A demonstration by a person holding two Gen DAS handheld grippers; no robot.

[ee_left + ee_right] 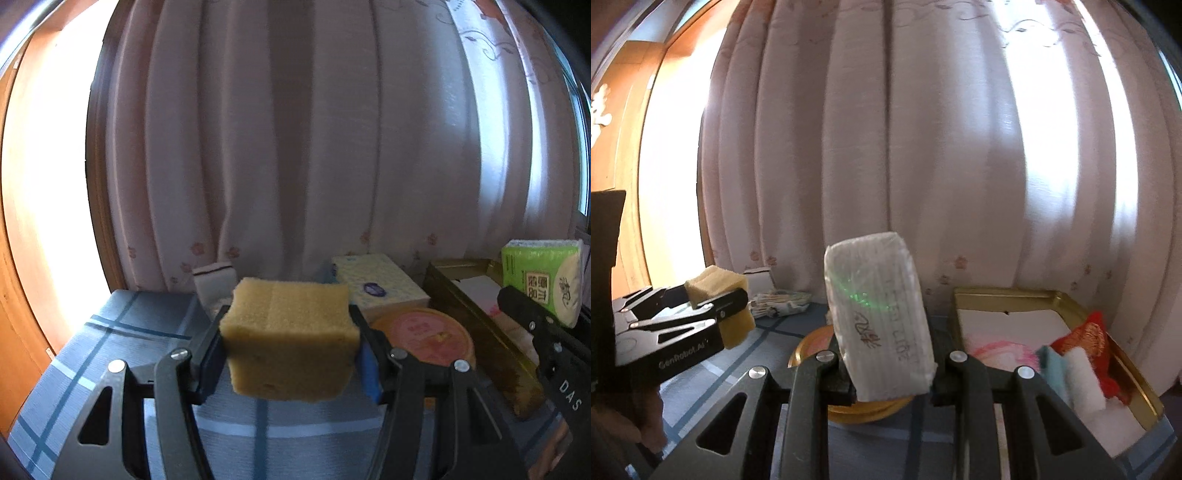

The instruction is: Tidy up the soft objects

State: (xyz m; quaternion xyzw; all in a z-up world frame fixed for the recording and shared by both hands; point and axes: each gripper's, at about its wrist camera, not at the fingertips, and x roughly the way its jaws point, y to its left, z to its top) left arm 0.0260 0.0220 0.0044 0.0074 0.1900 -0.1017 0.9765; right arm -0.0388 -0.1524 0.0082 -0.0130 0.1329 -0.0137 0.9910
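The left hand-held gripper [290, 354] is clamped on a yellow sponge [290, 332], its pads pressing the sponge's two sides so that the block bulges a little between them. It holds the sponge up above the counter [110, 332], which is covered with a blue cloth crossed by pale and dark stripes. The right wrist view shows the same sponge [716, 295] from the side, gripped in the left hand-held gripper [720, 310].

The right hand-held gripper [892, 384] is closed on a tissue pack [882, 325] wrapped in clear plastic, which stands tilted between the jaws above a round gold tin [864, 410]. In the left wrist view the pack's green face [541, 280] shows at the far right.

The tin's pink lid [424, 336] lies just right of the sponge, with a white tissue box [376, 288] behind it. To the right lies a gold tray [1137, 391] holding a red fabric piece [1086, 339] and a white and teal sponge [1075, 376]. A pale curtain [295, 147] hangs behind the counter.
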